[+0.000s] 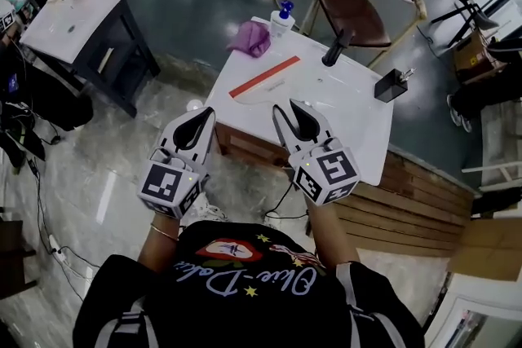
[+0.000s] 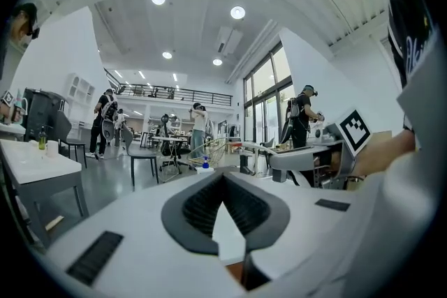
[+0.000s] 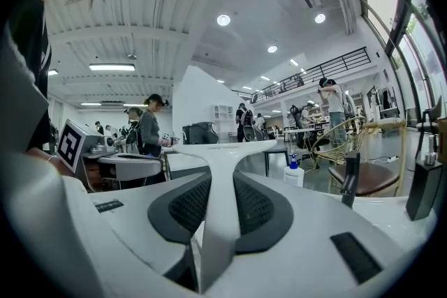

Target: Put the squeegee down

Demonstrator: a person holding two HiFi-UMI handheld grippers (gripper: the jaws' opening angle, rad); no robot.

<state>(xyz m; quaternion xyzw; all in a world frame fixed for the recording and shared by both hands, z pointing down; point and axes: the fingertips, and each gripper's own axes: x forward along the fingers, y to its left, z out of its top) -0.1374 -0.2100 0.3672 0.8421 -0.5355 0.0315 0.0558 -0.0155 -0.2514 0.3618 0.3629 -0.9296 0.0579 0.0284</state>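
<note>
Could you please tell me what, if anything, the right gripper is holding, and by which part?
The right gripper holds the white squeegee by its handle, which is clamped between the jaws with the wide head pointing away.

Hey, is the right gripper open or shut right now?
Shut. In the right gripper view, the right gripper clamps the white handle of the squeegee between both pads.
</note>
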